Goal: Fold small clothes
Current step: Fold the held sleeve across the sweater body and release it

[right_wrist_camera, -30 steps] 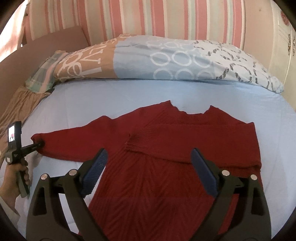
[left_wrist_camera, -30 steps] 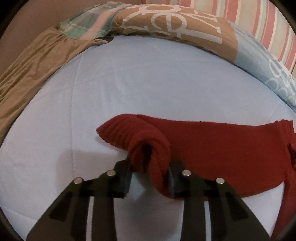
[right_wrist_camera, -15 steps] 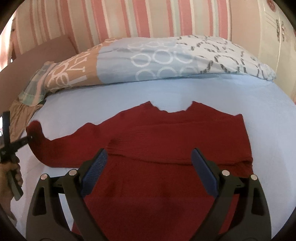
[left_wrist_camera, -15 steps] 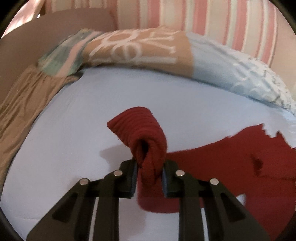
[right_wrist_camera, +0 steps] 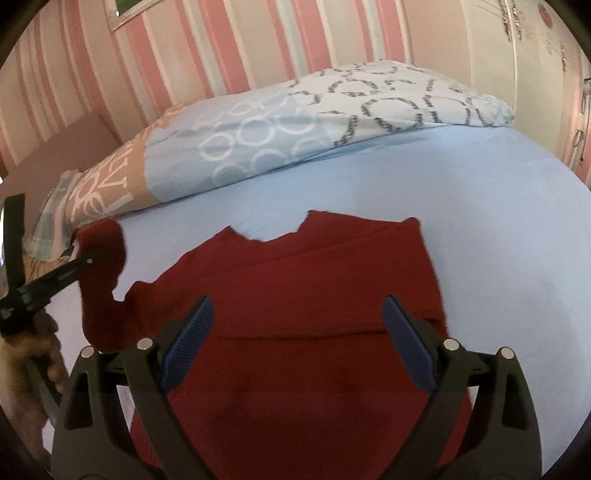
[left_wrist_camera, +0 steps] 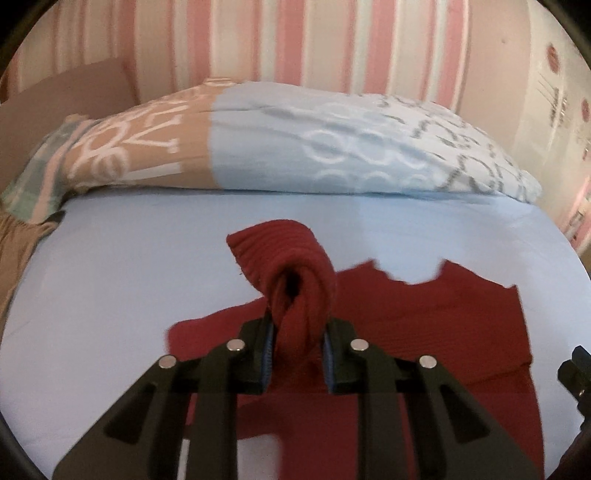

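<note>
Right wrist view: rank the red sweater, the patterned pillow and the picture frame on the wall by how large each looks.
1. Red sweater, though it lies nearest the camera, so its lead over the pillow is unsure.
2. Patterned pillow.
3. Picture frame, by far the smallest, but cut off by the image edge.

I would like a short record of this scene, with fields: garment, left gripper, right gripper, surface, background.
garment: red sweater, one sleeve already folded across the chest
left gripper: shut on the sleeve cuff, lifted off the bed
right gripper: open, above the sweater body, holding nothing
surface: light blue bed sheet
background: patterned pillow, striped wall
</note>
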The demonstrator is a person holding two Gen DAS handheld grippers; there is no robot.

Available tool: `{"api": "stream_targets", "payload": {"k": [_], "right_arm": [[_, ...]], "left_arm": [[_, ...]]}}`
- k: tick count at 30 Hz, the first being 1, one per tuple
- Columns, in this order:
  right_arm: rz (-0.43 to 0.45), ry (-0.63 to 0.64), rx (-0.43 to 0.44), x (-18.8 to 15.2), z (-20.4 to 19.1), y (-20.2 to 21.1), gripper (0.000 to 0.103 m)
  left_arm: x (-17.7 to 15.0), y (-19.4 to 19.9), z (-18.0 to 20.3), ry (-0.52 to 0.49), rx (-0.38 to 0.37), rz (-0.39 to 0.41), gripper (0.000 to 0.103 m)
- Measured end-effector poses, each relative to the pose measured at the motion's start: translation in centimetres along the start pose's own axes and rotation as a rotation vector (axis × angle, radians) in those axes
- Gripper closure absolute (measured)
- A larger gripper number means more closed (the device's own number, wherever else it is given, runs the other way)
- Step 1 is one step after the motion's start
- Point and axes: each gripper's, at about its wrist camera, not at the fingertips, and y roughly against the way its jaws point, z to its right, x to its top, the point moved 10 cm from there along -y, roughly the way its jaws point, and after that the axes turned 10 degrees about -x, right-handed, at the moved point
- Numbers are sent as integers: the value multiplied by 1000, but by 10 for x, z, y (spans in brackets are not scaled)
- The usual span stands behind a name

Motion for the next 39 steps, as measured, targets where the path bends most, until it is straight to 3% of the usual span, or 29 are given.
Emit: {"api": "stream_targets", "payload": {"k": [8,16,22,29,39], "right_arm": [[-24,-88,-53,-4,63,-12,10],[-48,-107,-75,-12,90,-26,10],[-54,-80,-106,-15,93,-36,10],[6,-72,-184,-11,108,-40,10],[43,-73,-220,-4,111,-43,10]], "left_arm": [[-17,-61,93,-66,-70,-74,82],[-47,-108,141,-101,-102,-136,82],[-54,-116,150,-101,-92,-145,82],[-59,-111,150,-104,-84,-145,82],[-66,-102,145,-124,-77,-148,81]]}}
